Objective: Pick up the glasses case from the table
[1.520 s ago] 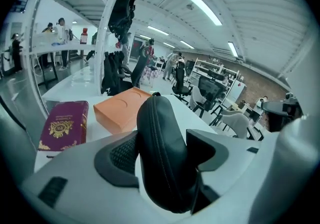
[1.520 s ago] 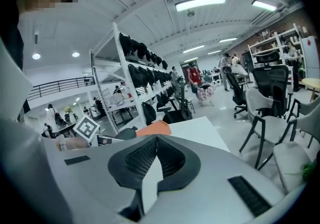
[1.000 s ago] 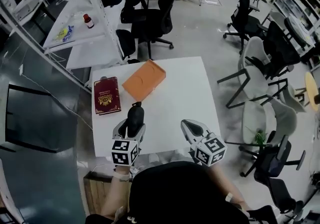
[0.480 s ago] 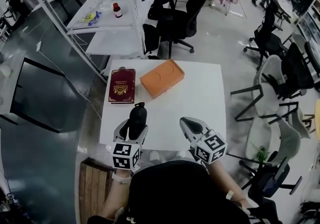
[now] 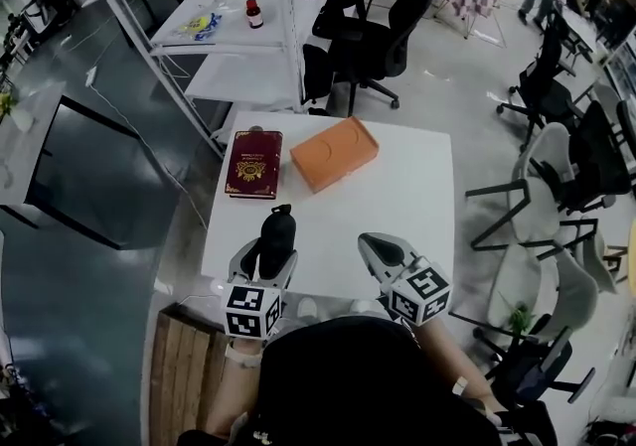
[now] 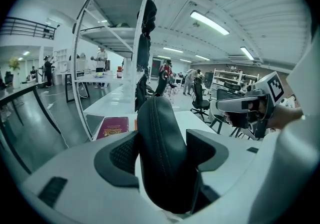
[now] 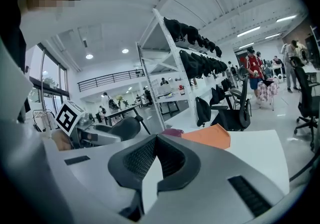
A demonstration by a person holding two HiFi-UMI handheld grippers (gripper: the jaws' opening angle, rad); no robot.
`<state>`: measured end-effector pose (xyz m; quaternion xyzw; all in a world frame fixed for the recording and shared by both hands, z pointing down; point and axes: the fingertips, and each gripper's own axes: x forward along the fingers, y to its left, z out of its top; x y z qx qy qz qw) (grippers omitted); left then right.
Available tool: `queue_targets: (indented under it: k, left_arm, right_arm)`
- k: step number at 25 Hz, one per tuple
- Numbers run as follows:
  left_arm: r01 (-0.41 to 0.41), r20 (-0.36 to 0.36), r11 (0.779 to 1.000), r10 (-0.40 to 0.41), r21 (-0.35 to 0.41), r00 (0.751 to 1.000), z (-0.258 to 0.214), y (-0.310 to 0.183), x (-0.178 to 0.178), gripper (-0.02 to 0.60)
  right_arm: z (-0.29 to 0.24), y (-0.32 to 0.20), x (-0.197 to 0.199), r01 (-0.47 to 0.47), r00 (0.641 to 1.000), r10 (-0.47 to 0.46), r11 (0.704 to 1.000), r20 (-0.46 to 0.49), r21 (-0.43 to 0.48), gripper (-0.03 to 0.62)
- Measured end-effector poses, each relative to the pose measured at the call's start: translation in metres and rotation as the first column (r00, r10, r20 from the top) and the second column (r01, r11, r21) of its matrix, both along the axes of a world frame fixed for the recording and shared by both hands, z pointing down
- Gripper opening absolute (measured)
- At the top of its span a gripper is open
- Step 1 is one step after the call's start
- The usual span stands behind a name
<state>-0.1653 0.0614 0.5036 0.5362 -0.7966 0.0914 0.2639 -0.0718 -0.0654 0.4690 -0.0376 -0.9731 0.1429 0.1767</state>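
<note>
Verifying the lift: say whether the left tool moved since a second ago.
Yes. The left tool, gripping the glasses case, has drawn back toward the near edge of the table, away from the maroon book.

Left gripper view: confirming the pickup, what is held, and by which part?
Left hand-held gripper clamps the glasses case by its sides, about mid-length; right hand-held gripper is shut, empty.

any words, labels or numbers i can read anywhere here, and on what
No text can be read.
maroon book: gold crest, any lettering too small.
small bottle: label too small.
orange box: no print visible.
marker cubes: black-and-white squares only, no words.
</note>
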Motion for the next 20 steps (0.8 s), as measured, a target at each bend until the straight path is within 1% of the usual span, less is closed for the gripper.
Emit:
queue_targets:
  k: [6,15,20]
  left_arm:
    - [0.003,0.004,1.0,-0.003,-0.012,1.0,0.002,0.004,0.001,0.307]
    - [-0.023,-0.01,1.0,0.023,-0.007,1.0,0.004,-0.002,0.008,0.307]
    - [-0.037,-0.012,0.999,0.037,-0.02,0.999,0.008,-0.001,0.008,0.305]
  right_arm:
    - [-0.001,0.003,0.006,0.016,1.0,-0.016,1.0,-0.011,0.021,0.028]
    - [0.0,0.002,0.016,-0.007,1.0,0.007,1.0,-0.022,0.018,0.028]
    - [0.002,0.002,0.018,-0.021,0.999,0.022,1.0,-0.024,0.016,0.028]
